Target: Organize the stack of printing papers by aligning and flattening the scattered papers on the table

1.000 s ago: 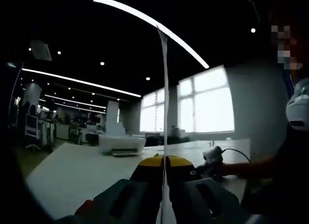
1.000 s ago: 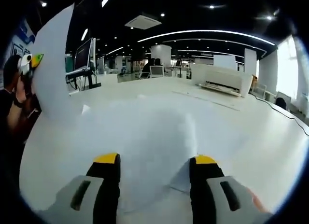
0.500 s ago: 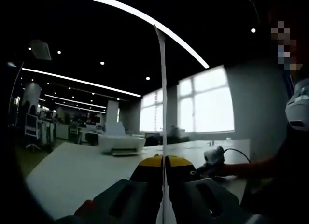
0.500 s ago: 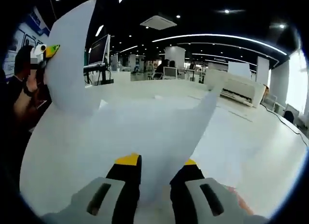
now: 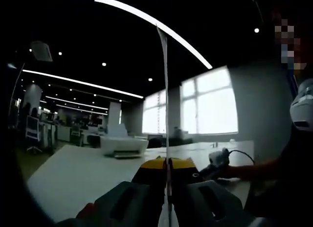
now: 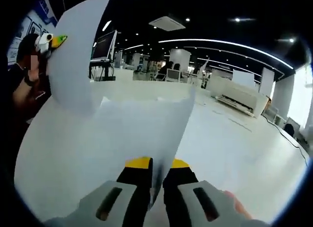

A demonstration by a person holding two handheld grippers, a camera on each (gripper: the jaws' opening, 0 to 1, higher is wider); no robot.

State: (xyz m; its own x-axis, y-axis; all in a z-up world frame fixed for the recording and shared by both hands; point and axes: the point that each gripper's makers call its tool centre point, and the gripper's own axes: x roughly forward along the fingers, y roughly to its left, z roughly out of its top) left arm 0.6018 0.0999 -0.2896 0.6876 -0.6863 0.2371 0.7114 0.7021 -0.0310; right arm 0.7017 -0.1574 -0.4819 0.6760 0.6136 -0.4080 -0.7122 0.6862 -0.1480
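Paper sheet (image 6: 122, 129) white, thin, smooth, lifted off worktop (image 6: 234, 139) and curved upward, held between both grippers. Left gripper (image 5: 166, 164) clamped on sheet (image 5: 165, 90), seen edge-on as thin vertical line. Right gripper (image 6: 157, 164) closed on sheet's near edge, yellow-tipped jaws nearly together. In right gripper view, sheet's broad face seen, far corner pinched by left gripper (image 6: 53, 41) at upper left. In left gripper view, white printer (image 5: 122, 146) seen on pale glossy worktop (image 5: 73, 178), right gripper (image 5: 217, 161) at right.

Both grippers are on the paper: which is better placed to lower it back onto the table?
Right, probably: the right gripper pinches the sheet low near the table; the left gripper holds its raised end.
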